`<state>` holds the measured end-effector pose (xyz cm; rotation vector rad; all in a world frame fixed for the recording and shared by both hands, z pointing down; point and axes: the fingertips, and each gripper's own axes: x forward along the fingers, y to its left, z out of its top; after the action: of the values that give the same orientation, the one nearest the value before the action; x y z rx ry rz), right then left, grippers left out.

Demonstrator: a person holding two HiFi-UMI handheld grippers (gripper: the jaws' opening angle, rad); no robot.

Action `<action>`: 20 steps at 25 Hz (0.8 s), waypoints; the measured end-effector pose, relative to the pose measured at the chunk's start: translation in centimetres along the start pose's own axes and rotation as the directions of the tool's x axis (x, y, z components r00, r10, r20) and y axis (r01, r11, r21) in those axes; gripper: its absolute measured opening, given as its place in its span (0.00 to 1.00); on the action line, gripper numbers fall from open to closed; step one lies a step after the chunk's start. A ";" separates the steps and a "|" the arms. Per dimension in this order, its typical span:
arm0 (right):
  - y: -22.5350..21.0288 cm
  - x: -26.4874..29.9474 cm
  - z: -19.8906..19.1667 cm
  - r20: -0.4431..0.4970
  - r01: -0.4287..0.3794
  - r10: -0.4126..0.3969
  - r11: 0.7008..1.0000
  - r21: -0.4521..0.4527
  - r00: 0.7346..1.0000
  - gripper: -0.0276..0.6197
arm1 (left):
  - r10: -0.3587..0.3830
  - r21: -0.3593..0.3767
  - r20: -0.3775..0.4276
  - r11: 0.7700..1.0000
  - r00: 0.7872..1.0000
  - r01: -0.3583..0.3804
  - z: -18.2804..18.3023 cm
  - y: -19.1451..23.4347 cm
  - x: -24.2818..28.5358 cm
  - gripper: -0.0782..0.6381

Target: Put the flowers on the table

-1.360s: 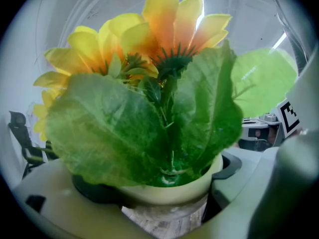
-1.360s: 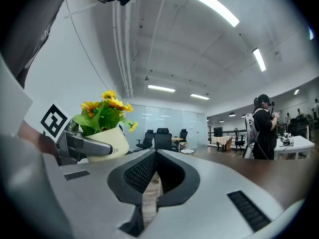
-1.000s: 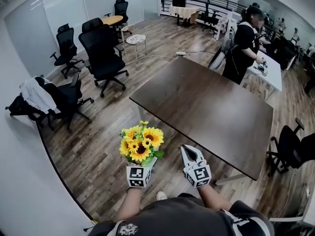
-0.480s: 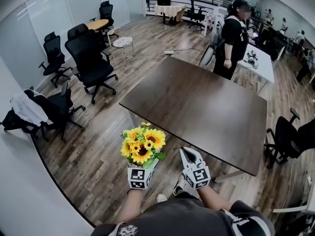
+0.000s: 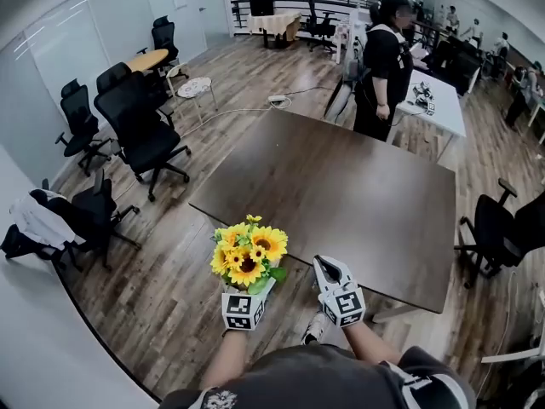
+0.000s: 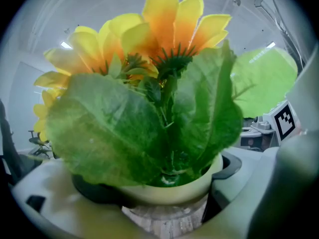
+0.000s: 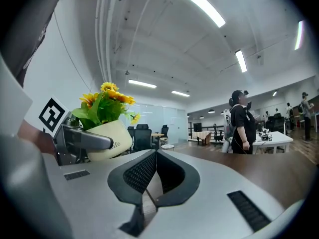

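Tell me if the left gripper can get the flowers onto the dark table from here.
Probably yes. The left gripper is shut on the flower pot over the floor, just short of the table's near edge, and nothing stands between them; that edge looks bare.

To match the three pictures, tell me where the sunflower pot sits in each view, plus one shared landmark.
Head view: sunflower pot low, left of centre, in the left gripper, short of the dark table.
Left gripper view: fills the frame, its cream bowl clamped between the jaws.
Right gripper view: left of centre, above the jaws.
Shared landmark: person in black, in the head and right gripper views only.
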<state>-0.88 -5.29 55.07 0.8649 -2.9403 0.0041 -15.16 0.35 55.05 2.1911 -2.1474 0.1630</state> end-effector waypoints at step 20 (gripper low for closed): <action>-16.0 3.8 1.6 0.060 0.071 -0.070 0.997 -0.014 0.996 0.08 | -0.058 -0.008 0.000 0.998 0.998 0.058 2.3 -4.1 15.9 0.87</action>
<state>4.48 -20.88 53.47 0.9836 -2.9579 -0.0507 -10.75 -15.59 54.80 2.2463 -2.0773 0.1516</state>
